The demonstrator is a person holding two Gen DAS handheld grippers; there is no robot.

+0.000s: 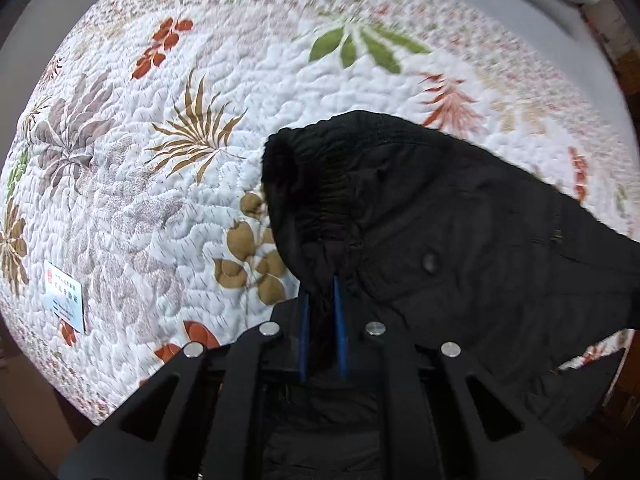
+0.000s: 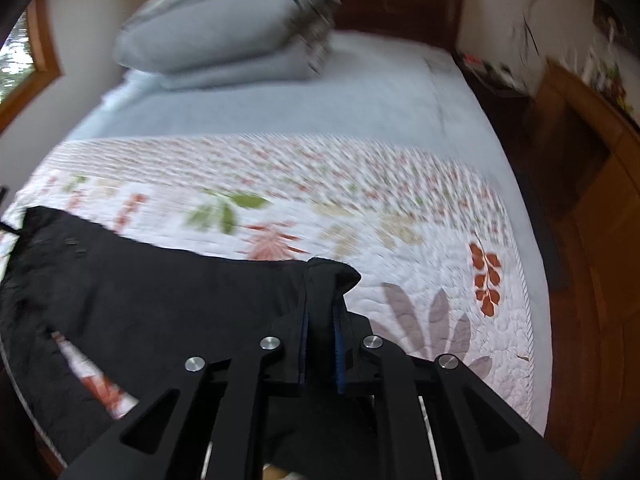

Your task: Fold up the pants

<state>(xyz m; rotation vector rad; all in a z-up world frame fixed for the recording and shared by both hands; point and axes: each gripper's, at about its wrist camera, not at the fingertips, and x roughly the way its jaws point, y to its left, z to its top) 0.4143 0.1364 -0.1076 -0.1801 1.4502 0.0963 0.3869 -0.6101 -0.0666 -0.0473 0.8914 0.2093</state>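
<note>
Black pants hang over a floral quilt on a bed. My left gripper is shut on the elastic waistband and holds it above the quilt, with cloth bunched between the blue pads. In the right wrist view my right gripper is shut on another end of the black pants, lifted off the quilt. The cloth stretches away to the left between the two grippers.
A white label card lies on the quilt at the left. A folded grey duvet sits at the head of the bed by a dark headboard. A wooden cabinet stands right of the bed.
</note>
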